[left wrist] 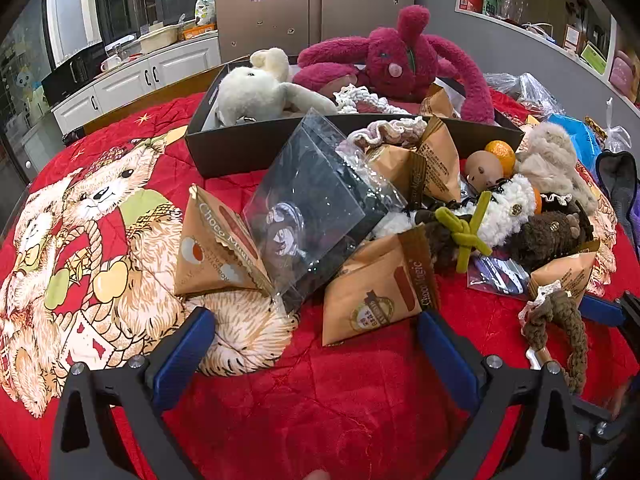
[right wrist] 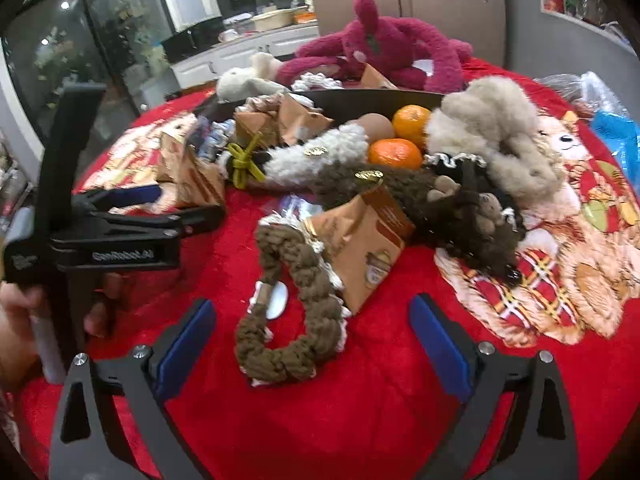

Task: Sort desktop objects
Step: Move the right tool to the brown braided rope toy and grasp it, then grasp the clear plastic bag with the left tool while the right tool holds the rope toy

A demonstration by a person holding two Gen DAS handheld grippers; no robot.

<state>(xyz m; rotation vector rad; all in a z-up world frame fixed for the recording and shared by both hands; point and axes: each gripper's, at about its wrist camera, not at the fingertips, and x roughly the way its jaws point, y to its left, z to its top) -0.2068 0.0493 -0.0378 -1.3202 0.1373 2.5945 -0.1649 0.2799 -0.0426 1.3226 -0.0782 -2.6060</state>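
The right tool gapes wide and empty around the brown braided ring, whose far end touches a tan snack packet at one o'clock. Closing now may, I judge, snag that packet; blur hides the overlap. The left tool is wide open too.

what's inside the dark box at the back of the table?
In the dark box: a cream plush, a magenta long-eared plush draped over the far side, a white crocheted piece and a brown snack packet. The box floor beneath them is covered.
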